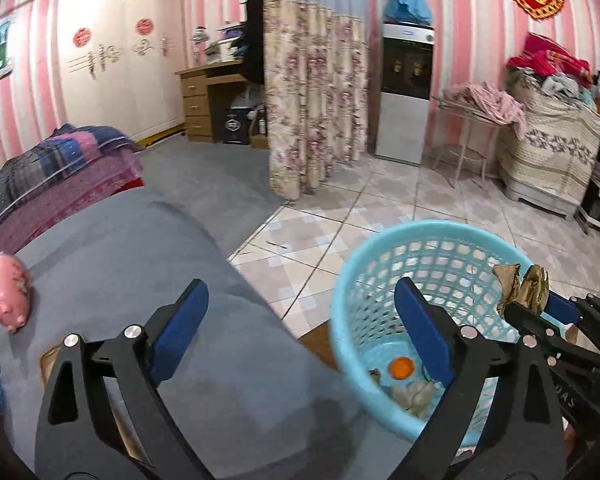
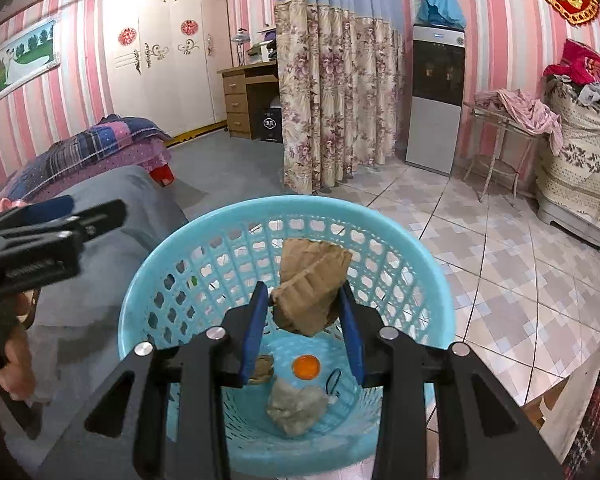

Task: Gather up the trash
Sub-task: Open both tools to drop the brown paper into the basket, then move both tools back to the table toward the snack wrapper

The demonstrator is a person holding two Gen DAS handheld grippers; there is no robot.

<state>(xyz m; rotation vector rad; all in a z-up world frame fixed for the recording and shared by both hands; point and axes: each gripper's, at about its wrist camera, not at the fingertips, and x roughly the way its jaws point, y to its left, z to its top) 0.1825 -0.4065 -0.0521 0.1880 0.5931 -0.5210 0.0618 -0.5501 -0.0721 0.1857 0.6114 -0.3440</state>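
Brown paper wad (image 2: 312,292) sat clamped in my right gripper (image 2: 306,320), hanging over the turquoise basket (image 2: 432,276) (an orange cap (image 2: 306,367) and a grey crumpled lump (image 2: 296,404) lay at its bottom). My left gripper (image 1: 300,320) stood spread wide with nothing between its pads, one finger over the grey bedspread (image 1: 140,248), the other over the basket rim.

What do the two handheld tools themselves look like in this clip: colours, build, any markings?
Both match: the left tool and right tool have black angular frames with triangular cut-outs, round silver pivot bolts and flat blue pads on the fingers. In the left wrist view, pale lettering shows on the right tool's side, too small to read. No cables or sleeves are visible.
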